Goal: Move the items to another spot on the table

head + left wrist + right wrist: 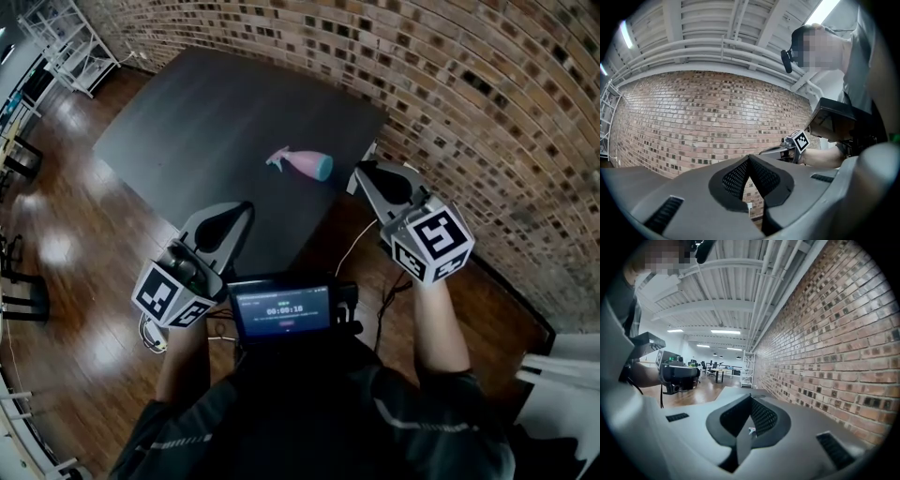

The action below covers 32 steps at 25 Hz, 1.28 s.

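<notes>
A pink spray bottle [302, 163] with a teal base lies on its side on the dark table [206, 112], near the right edge. My right gripper [360, 171] hovers just right of the bottle's base, off the table's edge, jaws shut and empty. My left gripper [247, 206] is held lower left of the bottle, over the table's near edge, also shut with nothing in it. In the left gripper view the jaw tips [749, 157] meet against the brick wall. In the right gripper view the tips [751, 396] meet above the tabletop.
A brick wall [487, 84] runs close along the table's right side. Wooden floor [66, 216] surrounds the table, with a white shelf rack [66, 42] at the far left. A small screen [281, 309] sits on the person's chest, with cables hanging below.
</notes>
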### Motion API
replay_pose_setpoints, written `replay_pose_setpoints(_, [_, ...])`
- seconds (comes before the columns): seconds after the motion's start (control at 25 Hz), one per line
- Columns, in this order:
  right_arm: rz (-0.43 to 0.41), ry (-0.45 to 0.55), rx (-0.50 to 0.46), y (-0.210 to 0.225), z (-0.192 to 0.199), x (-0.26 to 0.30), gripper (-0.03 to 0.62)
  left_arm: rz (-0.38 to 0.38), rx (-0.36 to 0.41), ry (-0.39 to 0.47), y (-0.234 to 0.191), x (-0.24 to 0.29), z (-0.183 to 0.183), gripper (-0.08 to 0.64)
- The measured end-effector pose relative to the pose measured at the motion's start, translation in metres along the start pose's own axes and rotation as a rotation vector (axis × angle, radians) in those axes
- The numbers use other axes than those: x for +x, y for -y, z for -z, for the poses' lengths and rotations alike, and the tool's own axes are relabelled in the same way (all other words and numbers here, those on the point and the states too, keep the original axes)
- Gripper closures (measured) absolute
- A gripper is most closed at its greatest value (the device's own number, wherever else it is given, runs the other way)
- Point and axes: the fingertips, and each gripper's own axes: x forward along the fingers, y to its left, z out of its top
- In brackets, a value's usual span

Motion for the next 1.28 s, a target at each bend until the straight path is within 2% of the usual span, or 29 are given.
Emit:
replay_pose_setpoints(0.2, [0.029,-0.016,0.0,-0.015,-0.004,0.018,0.592,0.033,-0.004,0.016,-0.02,-0.015,-0.007,0.563])
replay_pose_setpoints(0.56, [0.06,-0.021,-0.001,-0.02,-0.008,0.027,0.594,0.019,0.0,0.021,-0.038,-0.027,-0.011,0.563])
replay_pose_setpoints(1.28, [0.085,-0.019,0.027,-0.022,-0.008,0.023,0.594,0.023,-0.013,0.028,-0.046,-0.033,-0.011,0.563])
